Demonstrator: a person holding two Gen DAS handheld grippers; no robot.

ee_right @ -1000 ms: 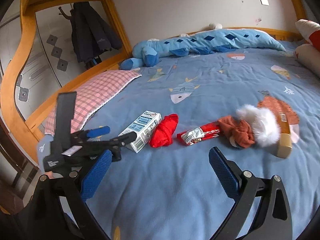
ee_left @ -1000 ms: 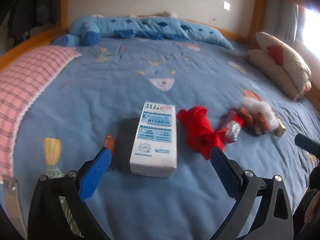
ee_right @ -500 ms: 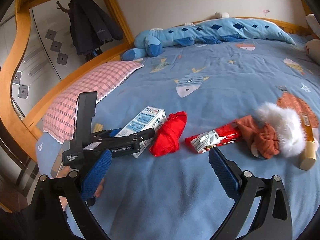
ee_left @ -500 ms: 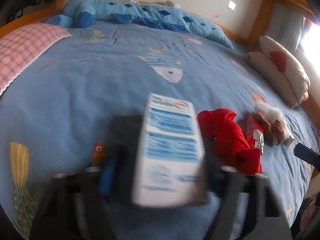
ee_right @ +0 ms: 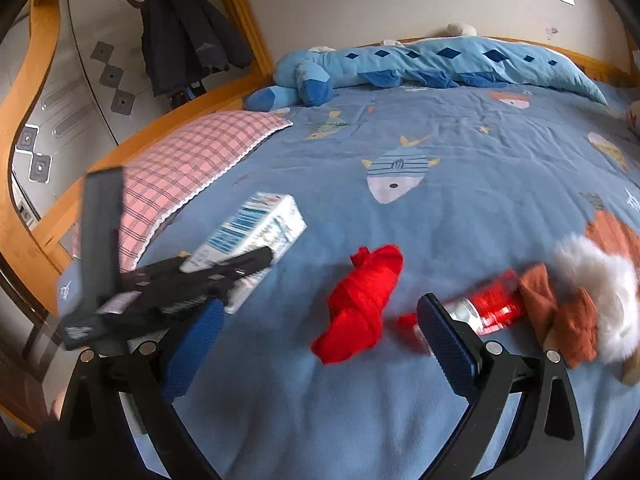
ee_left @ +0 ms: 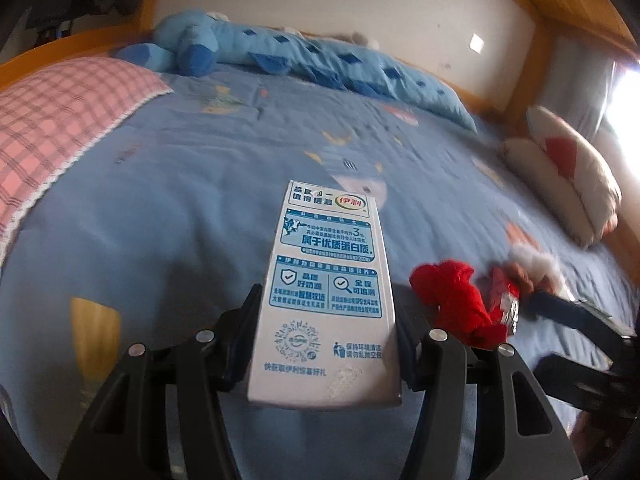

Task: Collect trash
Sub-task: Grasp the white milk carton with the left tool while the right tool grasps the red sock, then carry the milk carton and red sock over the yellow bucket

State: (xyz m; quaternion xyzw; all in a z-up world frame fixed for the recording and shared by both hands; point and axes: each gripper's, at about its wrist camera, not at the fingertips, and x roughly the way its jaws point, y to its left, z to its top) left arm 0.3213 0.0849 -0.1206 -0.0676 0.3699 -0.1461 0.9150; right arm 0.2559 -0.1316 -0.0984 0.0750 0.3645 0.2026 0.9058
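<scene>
From the left wrist camera, the left gripper [ee_left: 326, 336] pinches a white and blue milk carton [ee_left: 326, 280] by its two long sides, a finger [ee_left: 244, 332] pressed on either flank, so the carton fills the middle of the view and hides the blanket straight ahead. Just right of it on the blue bedspread [ee_left: 180, 208] lies a knotted red cloth [ee_left: 460, 300], and touching that a red snack wrapper [ee_left: 506, 296], with a brown and white fluffy thing [ee_left: 532, 268] behind it, too blurred to make out well. A pink checked pillow [ee_left: 60, 120] sits at far left, a long blue plush toy [ee_left: 280, 56] along the headboard, and a cream and red cushion [ee_left: 568, 176] at right. The dark blue tip of the right gripper [ee_left: 560, 312] pokes in at the right edge.

From the right wrist camera, the right gripper [ee_right: 320, 328] has its fingers spread wide with nothing between the pads. The red cloth [ee_right: 364, 304] lies just beyond the gap; the snack wrapper [ee_right: 492, 308] sits right behind the right finger [ee_right: 444, 332], which covers its near end. The fluffy thing [ee_right: 580, 300] touches the wrapper's far end. This view alone shows the carton [ee_right: 256, 236] tilted in the left gripper [ee_right: 240, 264], apparently off the bedspread [ee_right: 460, 208], and a dark coat [ee_right: 188, 28] hanging past the bed frame.
</scene>
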